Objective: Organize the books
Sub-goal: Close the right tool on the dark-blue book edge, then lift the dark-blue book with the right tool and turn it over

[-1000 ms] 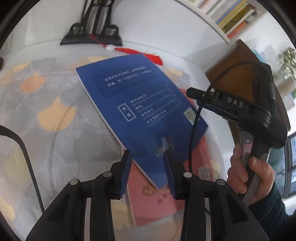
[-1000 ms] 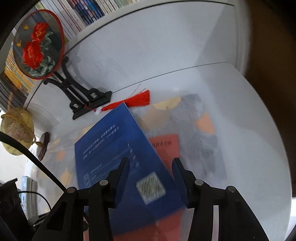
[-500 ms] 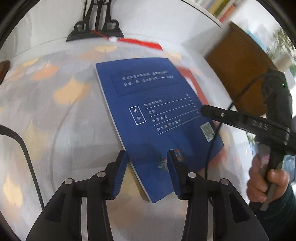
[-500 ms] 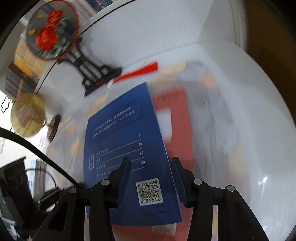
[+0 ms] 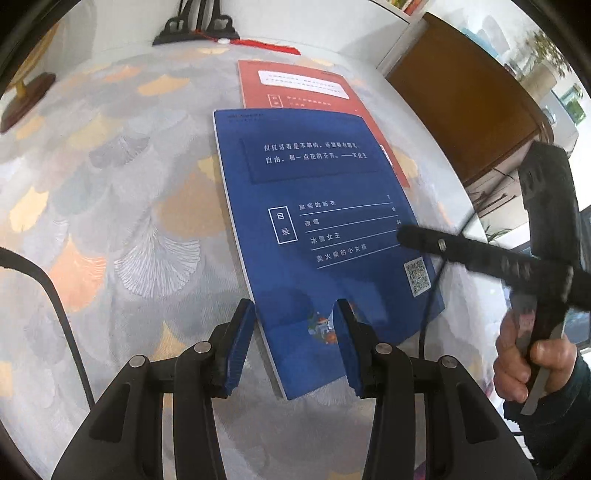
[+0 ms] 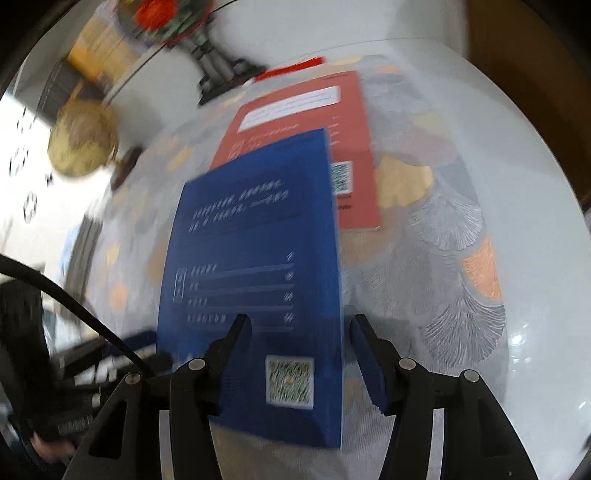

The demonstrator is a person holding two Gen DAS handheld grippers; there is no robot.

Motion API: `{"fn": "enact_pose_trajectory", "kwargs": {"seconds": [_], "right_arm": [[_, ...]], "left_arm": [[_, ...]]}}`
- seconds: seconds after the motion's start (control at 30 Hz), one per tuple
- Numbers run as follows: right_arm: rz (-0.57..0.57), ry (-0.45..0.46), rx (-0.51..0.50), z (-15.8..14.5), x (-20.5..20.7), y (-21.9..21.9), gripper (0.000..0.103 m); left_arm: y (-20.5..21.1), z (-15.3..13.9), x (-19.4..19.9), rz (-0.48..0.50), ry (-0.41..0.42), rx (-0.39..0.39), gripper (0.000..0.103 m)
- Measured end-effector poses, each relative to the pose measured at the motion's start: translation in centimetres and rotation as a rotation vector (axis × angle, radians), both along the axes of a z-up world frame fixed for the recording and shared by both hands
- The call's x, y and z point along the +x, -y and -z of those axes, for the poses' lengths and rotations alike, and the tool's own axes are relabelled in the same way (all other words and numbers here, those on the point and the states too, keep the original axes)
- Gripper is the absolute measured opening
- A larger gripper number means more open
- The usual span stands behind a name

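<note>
A blue book lies back cover up on the leaf-patterned tablecloth. Its far end overlaps a red book lying behind it. My left gripper is open over the blue book's near left corner: one finger just outside the left edge, the other above the cover. My right gripper straddles the near right corner of the blue book, and its jaws are opening; the pads do not press on it. The red book shows beyond. The right gripper also reaches in from the right, held by a hand.
A black fan stand with a red tassel stands at the back against the white wall. A globe sits at the back left. A brown cabinet borders the table's right side. A black cable hangs at the left.
The blue book has slid toward me off the red book, which now lies exposed behind it. Both grippers drew back with it. The right gripper's jaws have widened.
</note>
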State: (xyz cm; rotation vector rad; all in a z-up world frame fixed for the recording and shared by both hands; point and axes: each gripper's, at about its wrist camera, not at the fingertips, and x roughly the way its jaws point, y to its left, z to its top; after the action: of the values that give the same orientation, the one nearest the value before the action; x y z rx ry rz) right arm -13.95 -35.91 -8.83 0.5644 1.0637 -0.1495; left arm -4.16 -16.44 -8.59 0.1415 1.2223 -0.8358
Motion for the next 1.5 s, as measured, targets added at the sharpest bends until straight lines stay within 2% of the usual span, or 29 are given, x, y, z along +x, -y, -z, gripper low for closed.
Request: {"fn": "enact_pose_trajectory", "kwargs": {"seconds": [0.1, 0.2, 0.3, 0.4, 0.5, 0.6, 0.63, 0.67, 0.73, 0.8, 0.9, 1.03, 1.13, 1.37, 1.5], "right_arm": [[0.013, 0.011, -0.013, -0.1, 0.4, -0.2, 0.055], [-0.019, 0.024, -0.021, -0.1, 0.9, -0.7, 0.061], [-0.003, 0.027, 0.057, -0.1, 1.1, 0.1, 0.061], [0.027, 0.056, 0.248, 0.3, 0.4, 2.0, 0.061], [0.054, 0.128, 0.460, 0.5, -0.8, 3.3, 0.061], [0.089, 0.286, 0.810, 1.8, -2.1, 4.4, 0.060], [0.114, 0.306, 0.860, 2.4, -2.1, 4.3, 0.059], [0.131, 0.296, 0.851, 2.7, -1.8, 4.0, 0.059], [0.127, 0.247, 0.746, 2.7, -0.9, 2.9, 0.052], [0.095, 0.241, 0.690, 1.8, -0.4, 1.7, 0.051], [0.023, 0.267, 0.598, -1.2, 0.0, 0.2, 0.043], [-0.034, 0.227, 0.459, -3.1, 1.1, -1.4, 0.043], [-0.034, 0.210, 0.446, -3.4, 1.5, -1.8, 0.043], [-0.039, 0.226, 0.391, -5.7, 1.7, -3.9, 0.043], [-0.022, 0.217, 0.371, -6.7, 1.9, -5.2, 0.043]], "left_arm": [[0.0, 0.3, -1.0, -0.007, 0.005, 0.011, 0.040], [0.0, 0.4, -1.3, -0.028, 0.026, 0.005, 0.042], [-0.2, 0.4, -1.5, -0.039, 0.023, 0.000, 0.042], [-0.8, 0.4, -1.5, -0.047, 0.027, 0.001, 0.042], [-1.4, 0.8, -1.1, -0.066, 0.004, -0.034, 0.042], [-2.5, 1.0, -0.7, -0.092, -0.052, -0.093, 0.042], [-2.5, 1.1, -0.5, -0.095, -0.069, -0.106, 0.042], [-2.6, 1.2, -0.3, -0.098, -0.084, -0.115, 0.042], [-2.8, 1.2, -0.1, -0.096, -0.096, -0.122, 0.042], [-2.9, 1.0, -0.1, -0.081, -0.096, -0.108, 0.042], [-3.9, 0.2, -0.7, -0.081, -0.082, -0.108, 0.042], [-5.8, -0.7, -1.4, -0.104, -0.050, -0.106, 0.042], [-6.6, -0.7, -1.6, -0.082, -0.075, -0.131, 0.042], [-5.4, -0.5, -3.1, 0.053, -0.100, -0.163, 0.042], [-6.1, -0.5, -3.0, 0.073, -0.118, -0.193, 0.042]]}}
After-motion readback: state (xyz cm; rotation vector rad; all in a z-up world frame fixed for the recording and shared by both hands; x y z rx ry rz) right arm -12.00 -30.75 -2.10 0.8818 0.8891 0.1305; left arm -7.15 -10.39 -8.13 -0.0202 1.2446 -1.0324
